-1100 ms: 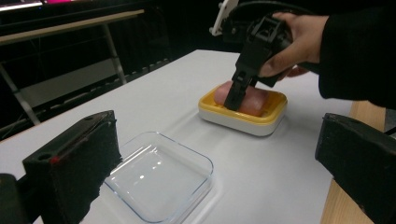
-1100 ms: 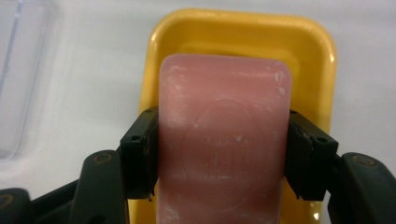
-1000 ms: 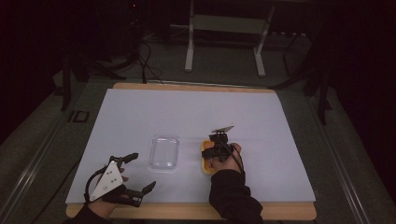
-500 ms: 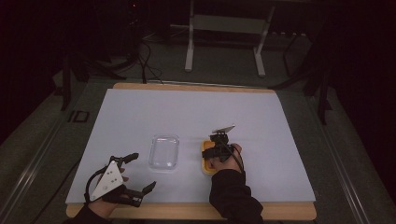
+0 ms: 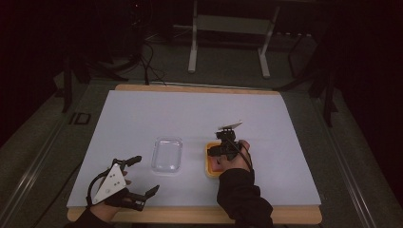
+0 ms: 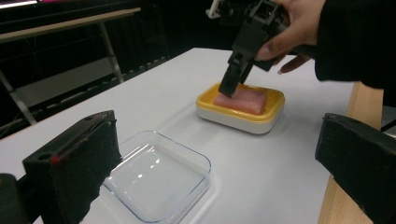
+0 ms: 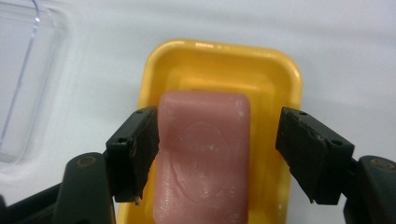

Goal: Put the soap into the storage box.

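A pink bar of soap [image 7: 203, 158] lies in a yellow dish [image 7: 224, 56] right of the table's middle. My right gripper [image 7: 217, 149] points down over it and is open, one jaw on each side of the bar. One jaw touches the bar's side and the other stands off with a gap. From the left gripper view, the soap [image 6: 245, 101] sits in the yellow dish [image 6: 238, 119] under the right gripper [image 6: 231, 86]. A clear plastic tray [image 5: 167, 154] lies left of the dish [image 5: 209, 164]. Near the front left, my left gripper [image 5: 146, 175] is open and holds nothing.
The white table top [image 5: 190, 114] has a wooden front edge [image 5: 190, 213]. A metal stand [image 5: 228, 42] and cables [image 5: 147, 61] sit on the dark floor beyond the far edge. There is free surface behind and right of the dish.
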